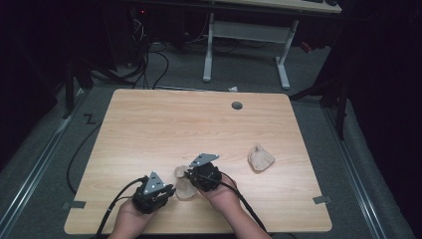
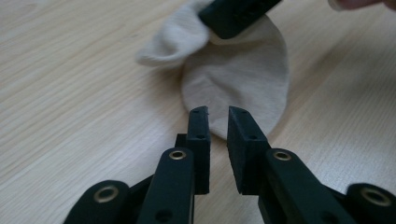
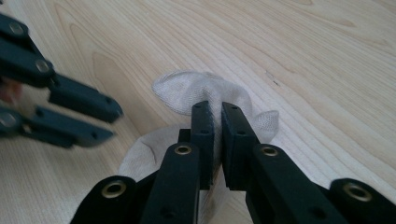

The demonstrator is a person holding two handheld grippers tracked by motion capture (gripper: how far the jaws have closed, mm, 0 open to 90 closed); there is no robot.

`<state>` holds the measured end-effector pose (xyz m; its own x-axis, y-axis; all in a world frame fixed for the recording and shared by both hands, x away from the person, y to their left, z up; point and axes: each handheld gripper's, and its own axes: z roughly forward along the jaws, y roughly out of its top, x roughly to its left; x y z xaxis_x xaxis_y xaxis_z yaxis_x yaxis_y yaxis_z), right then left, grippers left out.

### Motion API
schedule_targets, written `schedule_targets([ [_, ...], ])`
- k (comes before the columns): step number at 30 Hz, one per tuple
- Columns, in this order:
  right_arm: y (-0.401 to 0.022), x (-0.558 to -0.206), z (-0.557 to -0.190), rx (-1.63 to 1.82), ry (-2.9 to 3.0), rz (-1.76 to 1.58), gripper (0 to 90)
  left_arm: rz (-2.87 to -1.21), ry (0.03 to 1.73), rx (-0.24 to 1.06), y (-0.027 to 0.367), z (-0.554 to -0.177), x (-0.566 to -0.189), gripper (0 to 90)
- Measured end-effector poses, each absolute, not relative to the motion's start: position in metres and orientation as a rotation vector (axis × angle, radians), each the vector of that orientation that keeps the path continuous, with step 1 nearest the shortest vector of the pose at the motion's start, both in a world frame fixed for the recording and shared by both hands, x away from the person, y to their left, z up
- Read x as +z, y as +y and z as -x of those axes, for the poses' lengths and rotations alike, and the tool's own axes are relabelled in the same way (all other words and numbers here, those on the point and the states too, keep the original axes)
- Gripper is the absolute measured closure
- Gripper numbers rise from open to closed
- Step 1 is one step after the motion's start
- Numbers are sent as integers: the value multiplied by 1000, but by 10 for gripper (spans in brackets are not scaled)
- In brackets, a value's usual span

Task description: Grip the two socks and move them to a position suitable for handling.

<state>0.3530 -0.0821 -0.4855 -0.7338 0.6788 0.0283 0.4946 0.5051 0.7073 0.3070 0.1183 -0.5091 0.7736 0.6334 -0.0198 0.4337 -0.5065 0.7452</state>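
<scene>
A beige sock lies crumpled near the table's front edge, between my two grippers. My right gripper is shut on a raised fold of the sock, and fabric shows pinched between its jaws. My left gripper is just left of the sock. Its jaws stand slightly apart at the sock's rounded edge with nothing between them. One of the right gripper's fingers presses on the sock's far part. The left gripper is also at the left of the right gripper view, open.
A second beige sock lies bunched on the right of the wooden table. A round cable hole sits near the far edge. Cables trail off the front edge. A desk frame stands on the floor beyond.
</scene>
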Motion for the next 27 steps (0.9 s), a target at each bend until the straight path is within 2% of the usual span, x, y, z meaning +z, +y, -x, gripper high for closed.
schedule_targets([
  [5,-83,-487,-352,1060,2497,-1001,848,-2199,767,312,109,-307,-512,797],
  [13,-86,-488,-349,1079,2481,-1000,845,-2298,723,358,95,-310,-522,816],
  [23,-117,-499,-329,1012,2451,-1045,796,-2289,767,378,105,-313,-522,819],
  [27,-132,-505,-322,1005,2446,-1072,764,-2231,814,360,105,-312,-525,803],
])
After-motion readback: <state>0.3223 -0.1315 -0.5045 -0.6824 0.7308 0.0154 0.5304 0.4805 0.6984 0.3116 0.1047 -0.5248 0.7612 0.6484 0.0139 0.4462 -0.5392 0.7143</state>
